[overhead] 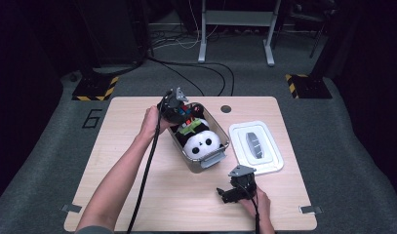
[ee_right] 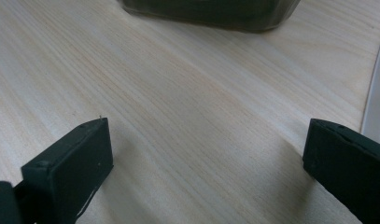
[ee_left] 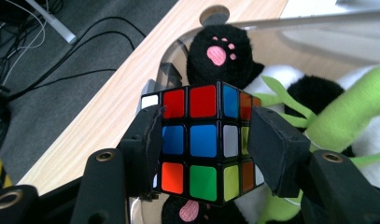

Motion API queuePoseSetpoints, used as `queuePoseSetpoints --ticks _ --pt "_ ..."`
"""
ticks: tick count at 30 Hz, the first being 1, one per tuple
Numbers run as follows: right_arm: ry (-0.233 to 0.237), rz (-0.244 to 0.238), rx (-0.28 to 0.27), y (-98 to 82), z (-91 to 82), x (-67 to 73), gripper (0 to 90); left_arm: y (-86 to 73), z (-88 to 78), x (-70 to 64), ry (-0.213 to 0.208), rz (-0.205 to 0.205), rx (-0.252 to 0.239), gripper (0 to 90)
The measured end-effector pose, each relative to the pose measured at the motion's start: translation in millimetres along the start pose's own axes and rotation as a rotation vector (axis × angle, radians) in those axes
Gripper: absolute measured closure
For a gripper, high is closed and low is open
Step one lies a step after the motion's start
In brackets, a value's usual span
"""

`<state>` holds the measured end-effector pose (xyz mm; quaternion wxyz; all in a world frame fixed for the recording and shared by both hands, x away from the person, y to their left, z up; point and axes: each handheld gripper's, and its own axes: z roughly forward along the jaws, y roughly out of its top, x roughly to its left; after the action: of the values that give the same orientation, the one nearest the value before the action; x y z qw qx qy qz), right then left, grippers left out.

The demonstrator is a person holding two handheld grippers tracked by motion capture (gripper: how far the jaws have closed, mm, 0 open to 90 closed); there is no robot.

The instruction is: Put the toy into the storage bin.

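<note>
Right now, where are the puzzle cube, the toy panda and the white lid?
puzzle cube [ee_left: 204, 140], left gripper view, on the blue middle square of its near face.
toy panda [overhead: 202, 143], high view, on its white face.
white lid [overhead: 271, 163], high view, on its flat near rim.

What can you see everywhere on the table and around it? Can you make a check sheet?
Surface: pale wooden table, with a round hole near its far edge.
Job's things: puzzle cube between the left gripper's jaws, over a clear bin that holds a panda plush with green leaves.
Clutter: white lid lying flat to the right of the bin.
Grippers: left gripper pressed on the cube; right gripper open, low over bare wood.
Cables: one black cable trails from the left gripper; more lie on the floor behind.
Surroundings: grey carpet, striped black-and-yellow feet, a metal stand.
</note>
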<state>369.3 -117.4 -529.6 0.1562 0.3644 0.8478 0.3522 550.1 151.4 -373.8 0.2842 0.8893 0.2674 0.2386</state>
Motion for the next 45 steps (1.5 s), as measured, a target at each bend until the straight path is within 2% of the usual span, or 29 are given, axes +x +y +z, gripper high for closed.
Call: queuePoseSetpoints --ticks 5,14,17,19,23,29,33,37,41,45 --pt "0.004 0.002 0.001 0.0 -0.2 0.1 0.8 0.1 4.2 -5.2 0.008 0.033 0.017 45.3" --pt "0.008 0.007 -0.007 0.2 0.1 0.4 0.8 -2.9 4.9 -5.5 0.002 0.035 -0.002 45.5" --pt "0.009 0.008 -0.003 0.2 -0.2 0.4 0.8 -4.3 1.8 -4.5 0.007 0.012 -0.019 45.5" --pt "0.009 0.007 -0.003 0.3 -0.1 0.4 0.8 -5.5 -0.5 -3.2 -0.005 -0.025 -0.037 40.4" --pt "0.008 0.006 -0.004 0.2 -0.1 0.4 0.8 -5.7 -10.1 -2.7 -0.002 -0.063 -0.05 33.1" --pt "0.006 0.005 -0.001 0.3 -0.2 0.3 0.8 -11.9 -32.4 1.1 -0.012 -0.092 -0.061 25.1" --pt "0.008 0.011 -0.003 0.4 -0.2 0.7 0.8 -23.9 -47.3 6.1 -0.019 -0.123 -0.075 19.6" --pt "0.003 0.0 0.0 0.2 0.0 0.0 0.8 -43.3 -62.3 7.3 -0.027 -0.155 -0.088 15.1" --pt "0.003 -0.001 0.0 0.2 0.0 -0.1 0.8 -63.4 -72.2 5.9 -0.012 -0.174 -0.095 14.2" --pt "0.0 0.01 -0.002 0.4 0.3 0.7 0.8 -87.1 -78.9 5.8 0.0 -0.19 -0.08 12.4"
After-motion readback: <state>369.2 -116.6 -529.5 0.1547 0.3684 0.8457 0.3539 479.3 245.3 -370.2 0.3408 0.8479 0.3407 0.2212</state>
